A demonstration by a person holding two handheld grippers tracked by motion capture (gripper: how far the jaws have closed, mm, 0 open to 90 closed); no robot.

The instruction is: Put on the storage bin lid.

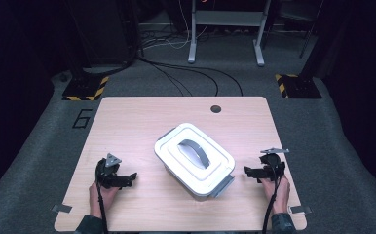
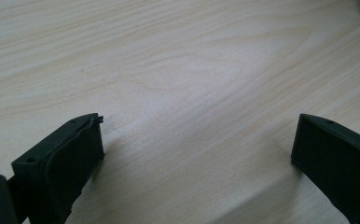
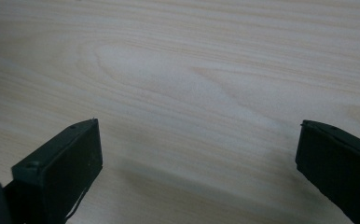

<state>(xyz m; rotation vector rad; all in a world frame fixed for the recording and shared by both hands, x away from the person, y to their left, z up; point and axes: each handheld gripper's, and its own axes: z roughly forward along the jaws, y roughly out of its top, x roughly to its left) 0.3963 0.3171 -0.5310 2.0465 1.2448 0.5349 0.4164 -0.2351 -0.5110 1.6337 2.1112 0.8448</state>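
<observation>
Left hand-held gripper: jaws spread wide, holding nothing, resting low on the wooden surface left of the box. Right hand-held gripper: jaws likewise wide apart and empty, just beside the box's right end. White lidded box with grey handle: centre of surface, set at an angle, between both grippers, touched by neither. Both gripper views: bare wood grain between the jaws. High view: box, forearms, grey floor.

Each hand carries a black gripper: the left gripper and right gripper each bear a grey 3-cornered plate and trail a black cable. Each gripper's 2 blocky jaws show small screw holes. Dark sleeves cover the wrists.
</observation>
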